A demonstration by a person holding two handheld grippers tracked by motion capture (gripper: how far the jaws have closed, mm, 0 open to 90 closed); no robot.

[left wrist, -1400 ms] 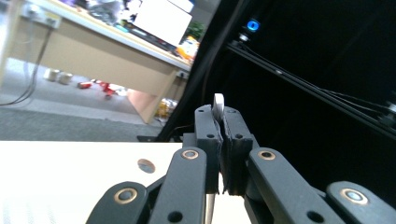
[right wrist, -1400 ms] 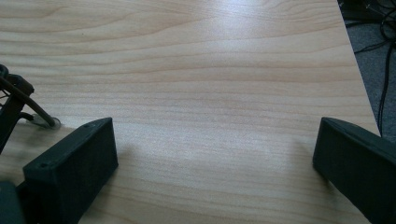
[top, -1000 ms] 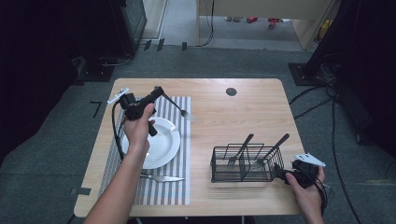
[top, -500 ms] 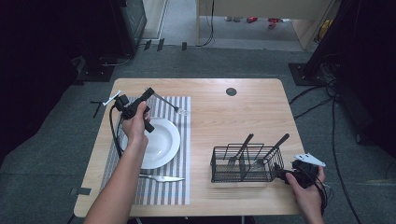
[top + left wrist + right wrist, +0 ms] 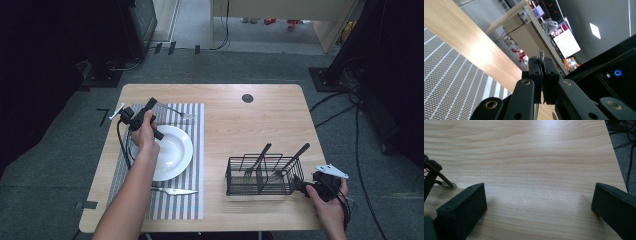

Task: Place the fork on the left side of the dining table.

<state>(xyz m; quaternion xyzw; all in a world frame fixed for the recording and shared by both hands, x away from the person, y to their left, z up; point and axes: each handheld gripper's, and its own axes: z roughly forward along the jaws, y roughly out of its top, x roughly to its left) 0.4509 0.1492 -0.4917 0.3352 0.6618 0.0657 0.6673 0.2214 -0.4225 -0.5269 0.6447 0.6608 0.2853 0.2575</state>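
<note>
At the upper left of the high view, the left gripper [image 5: 150, 107] has its jaws clamped tight on a fork [image 5: 181, 113], which lies over the striped mat [image 5: 195, 150] just above the white plate [image 5: 175, 150]. At lower right, the right gripper [image 5: 305, 187] rests on the bench [image 5: 250, 130] beside the wire basket [image 5: 260, 175], jaws wide and holding nothing.

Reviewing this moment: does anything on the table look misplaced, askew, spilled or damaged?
Nothing stands out as spilled or damaged. The fork is clamped in the left gripper above the striped placemat, beyond the plate. The knife lies flat below the plate. The wire basket stands upright with its utensils.
</note>
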